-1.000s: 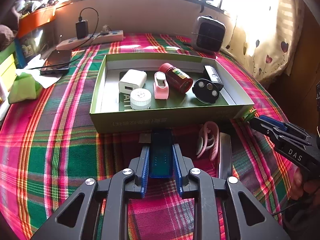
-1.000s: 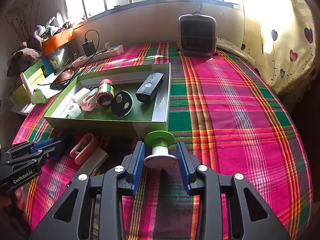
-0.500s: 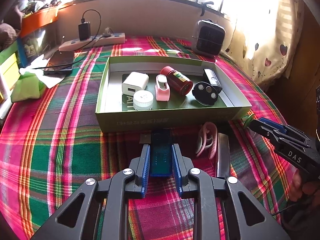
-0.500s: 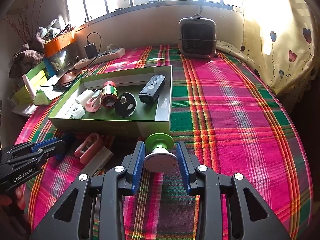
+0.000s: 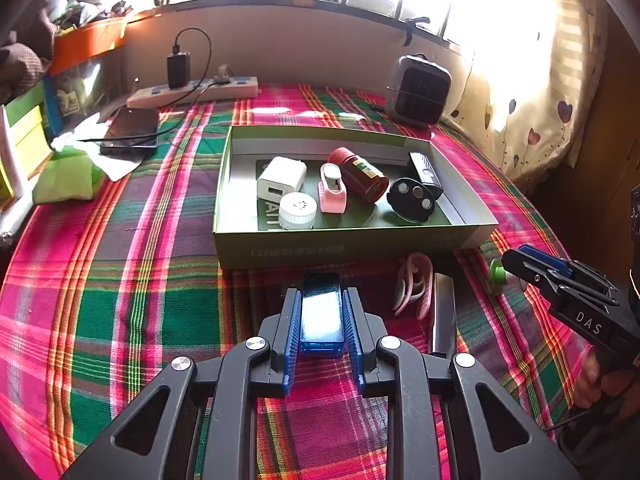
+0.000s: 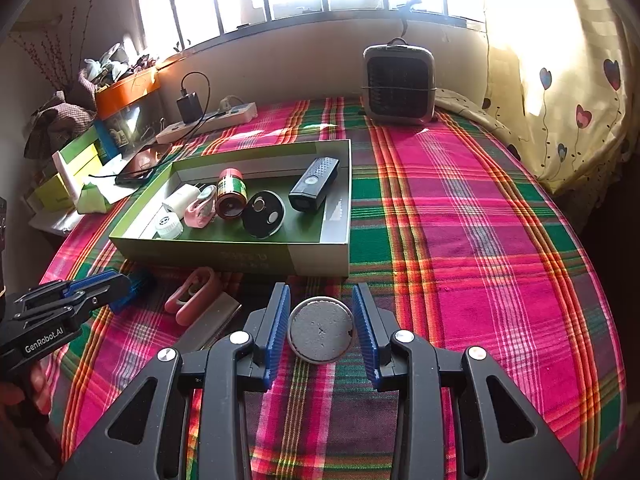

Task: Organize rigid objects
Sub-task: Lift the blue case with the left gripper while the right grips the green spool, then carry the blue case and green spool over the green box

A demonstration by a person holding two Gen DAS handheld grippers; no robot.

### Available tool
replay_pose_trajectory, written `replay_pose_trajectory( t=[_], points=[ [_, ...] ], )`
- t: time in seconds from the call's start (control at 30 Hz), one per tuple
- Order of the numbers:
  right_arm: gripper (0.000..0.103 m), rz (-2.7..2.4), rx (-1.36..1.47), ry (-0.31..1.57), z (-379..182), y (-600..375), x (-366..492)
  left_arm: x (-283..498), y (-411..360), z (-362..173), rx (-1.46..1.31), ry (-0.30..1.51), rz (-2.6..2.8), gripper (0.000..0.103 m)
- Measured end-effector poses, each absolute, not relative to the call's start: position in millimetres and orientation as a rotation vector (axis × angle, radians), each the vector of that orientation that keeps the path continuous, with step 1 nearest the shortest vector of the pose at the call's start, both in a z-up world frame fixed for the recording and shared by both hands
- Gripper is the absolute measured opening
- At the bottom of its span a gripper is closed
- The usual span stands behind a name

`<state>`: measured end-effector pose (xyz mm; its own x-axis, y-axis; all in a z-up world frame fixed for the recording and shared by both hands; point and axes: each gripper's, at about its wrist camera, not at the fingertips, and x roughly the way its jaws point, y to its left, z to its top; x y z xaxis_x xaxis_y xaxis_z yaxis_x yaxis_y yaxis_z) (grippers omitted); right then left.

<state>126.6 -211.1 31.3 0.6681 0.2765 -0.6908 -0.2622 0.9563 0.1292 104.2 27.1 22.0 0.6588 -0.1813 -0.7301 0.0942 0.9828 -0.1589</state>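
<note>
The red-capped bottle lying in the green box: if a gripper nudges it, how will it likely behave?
The red-capped bottle lies on its side, so it would probably roll. The pink clip and black disc beside it may stop it. It looks rigid.

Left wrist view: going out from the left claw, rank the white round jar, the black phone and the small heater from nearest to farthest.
From the left claw:
1. White round jar, in the green box's near left part.
2. Black phone, far left on the cloth, beyond the box's front wall.
3. Small heater, far right by the wall under the window.
</note>
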Motion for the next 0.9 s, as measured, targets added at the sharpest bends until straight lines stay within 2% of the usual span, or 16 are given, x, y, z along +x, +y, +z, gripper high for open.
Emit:
replay_pose_trajectory(
  t=[0.47, 0.7, 0.9],
  points=[
    [0.034, 0.332, 0.040, 0.796, 29, -210, 122, 101, 30, 22, -0.123, 0.838, -0.159, 0.021],
    [0.040, 0.347, 0.011, 0.817, 23, -205, 117, 101, 31, 21, -0.126, 0.842, -0.165, 0.021],
    [0.040, 0.333, -0.018, 0.812, 22, -202, 116, 101, 31, 21, -0.126, 0.844, -0.165, 0.021]
  ],
)
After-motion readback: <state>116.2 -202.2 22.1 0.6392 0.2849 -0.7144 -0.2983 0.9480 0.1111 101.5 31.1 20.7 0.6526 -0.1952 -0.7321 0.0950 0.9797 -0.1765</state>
